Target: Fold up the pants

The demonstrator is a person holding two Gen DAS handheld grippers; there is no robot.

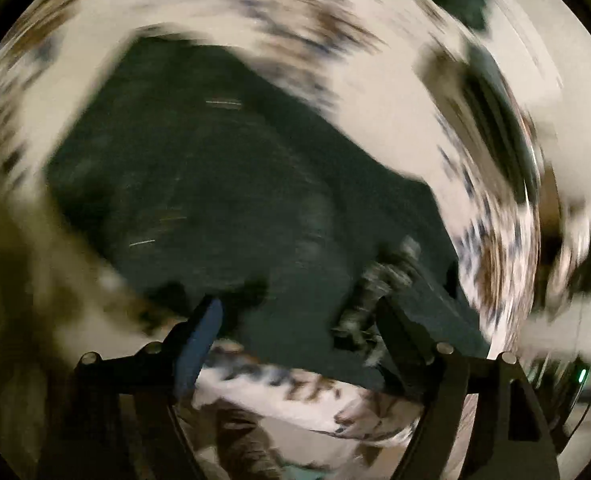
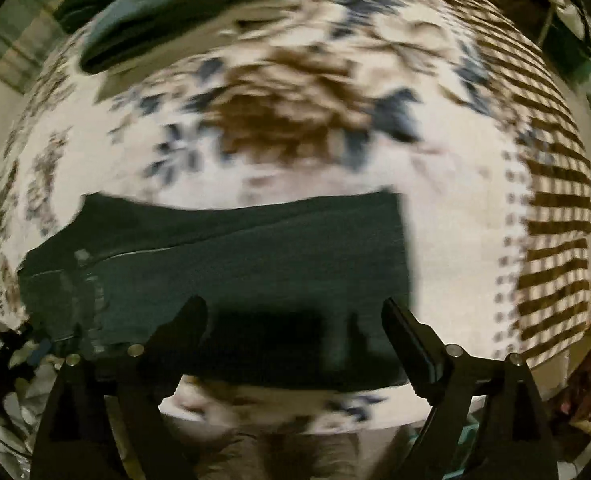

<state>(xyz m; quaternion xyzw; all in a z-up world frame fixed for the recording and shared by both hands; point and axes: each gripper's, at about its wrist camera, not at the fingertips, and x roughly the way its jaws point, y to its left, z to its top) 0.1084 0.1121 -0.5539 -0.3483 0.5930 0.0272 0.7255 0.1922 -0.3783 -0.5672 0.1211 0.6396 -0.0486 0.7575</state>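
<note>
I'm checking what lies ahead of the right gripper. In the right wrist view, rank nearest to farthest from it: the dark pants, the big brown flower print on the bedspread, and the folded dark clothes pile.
1. Dark pants, spread flat directly ahead of the right gripper, its jaws open.
2. Big brown flower print, mid-bedspread, beyond the pants.
3. Folded dark clothes pile, far upper left.

Item we log: dark pants (image 2: pixel 255 256), folded flat, lying just ahead of our right gripper (image 2: pixel 295 312).

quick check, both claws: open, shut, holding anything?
Left claw: open, fingers apart over the dark green fabric pants, nothing held.
Right claw: open, above the pants, nothing held.
</note>
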